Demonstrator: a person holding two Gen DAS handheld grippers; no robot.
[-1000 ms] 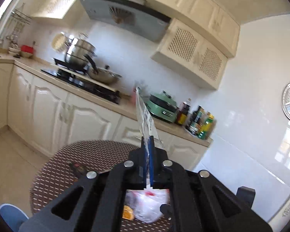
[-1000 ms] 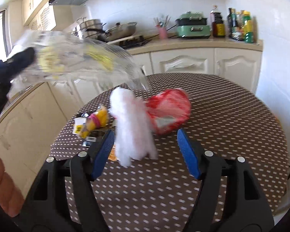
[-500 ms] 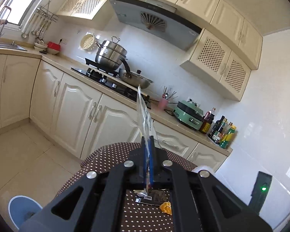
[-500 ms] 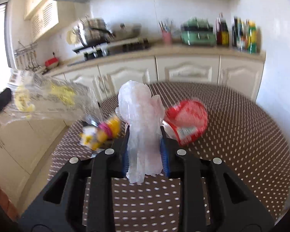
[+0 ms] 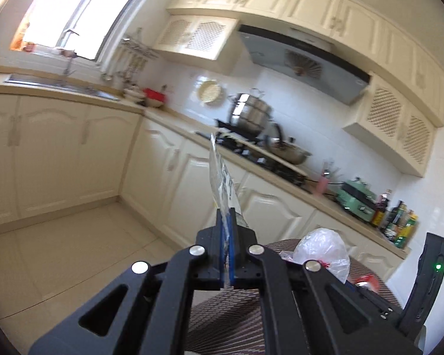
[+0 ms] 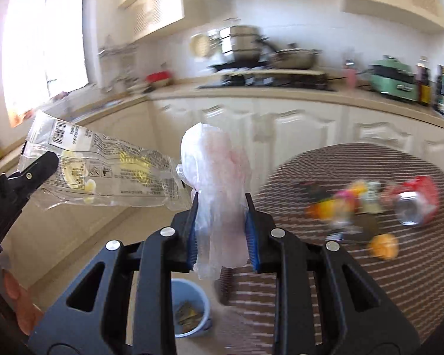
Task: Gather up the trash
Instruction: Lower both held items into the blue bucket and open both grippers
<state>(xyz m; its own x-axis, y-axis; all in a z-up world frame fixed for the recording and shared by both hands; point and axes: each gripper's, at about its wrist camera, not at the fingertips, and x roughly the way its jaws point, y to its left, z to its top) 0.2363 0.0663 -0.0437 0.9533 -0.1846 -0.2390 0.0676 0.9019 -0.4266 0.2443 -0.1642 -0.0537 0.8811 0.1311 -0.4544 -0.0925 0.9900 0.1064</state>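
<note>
Cream kitchen cabinets [image 5: 74, 159] line the walls behind a round dotted table [image 6: 399, 266]. Pinched flat in the left gripper [image 5: 228, 236] is a clear printed wrapper [image 6: 103, 174], while the right gripper [image 6: 222, 230] is clamped on a crumpled white plastic bag [image 6: 219, 177]. Both are held in the air beside the table — a blue bin [image 6: 189, 310] sits on the floor below, and a red can [image 6: 417, 204] lies on the tabletop.

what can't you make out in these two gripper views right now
- Small wrappers on the table, right wrist view: motion blur smears them, so their types are unreadable.
- Blue bin, right wrist view: the right hand-held gripper covers most of it; its contents are unclear.
- Clear wrapper, left wrist view: seen edge-on in the left hand-held gripper, so its print is unreadable.
- Red can, left wrist view: mostly behind the gripper body.
</note>
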